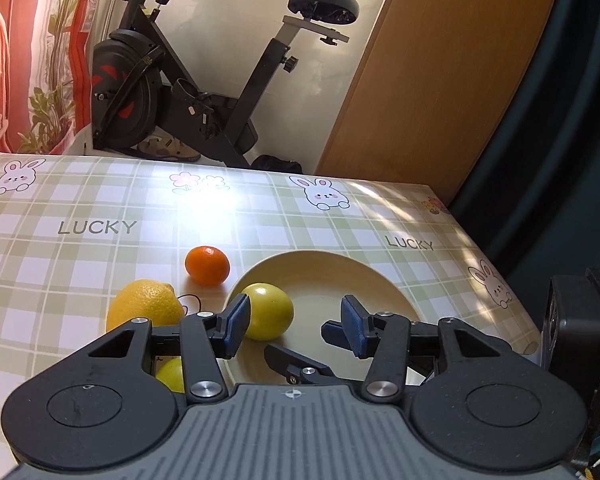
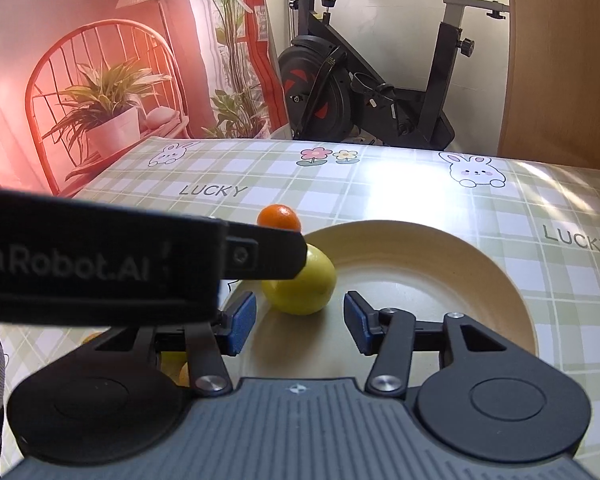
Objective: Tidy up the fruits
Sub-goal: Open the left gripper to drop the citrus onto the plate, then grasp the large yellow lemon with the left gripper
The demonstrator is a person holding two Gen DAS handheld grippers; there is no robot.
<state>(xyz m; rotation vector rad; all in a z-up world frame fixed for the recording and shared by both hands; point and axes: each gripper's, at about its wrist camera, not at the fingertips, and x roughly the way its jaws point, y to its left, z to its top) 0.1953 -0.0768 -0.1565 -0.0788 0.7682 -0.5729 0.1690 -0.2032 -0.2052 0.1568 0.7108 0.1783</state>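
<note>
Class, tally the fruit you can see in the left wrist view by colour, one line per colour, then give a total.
Yellow: 3 – the lemon, the round yellow fruit on the plate, and one partly hidden piece.
Orange: 1 – the mandarin.
Total: 4

Partly hidden behind left gripper (image 1: 294, 326) linkage: 1 small yellow fruit (image 1: 171, 374), kind unclear. Blocked by left gripper body in right wrist view: tangerine (image 2: 279, 217) underside, left side of yellow-green fruit (image 2: 300, 286).
</note>
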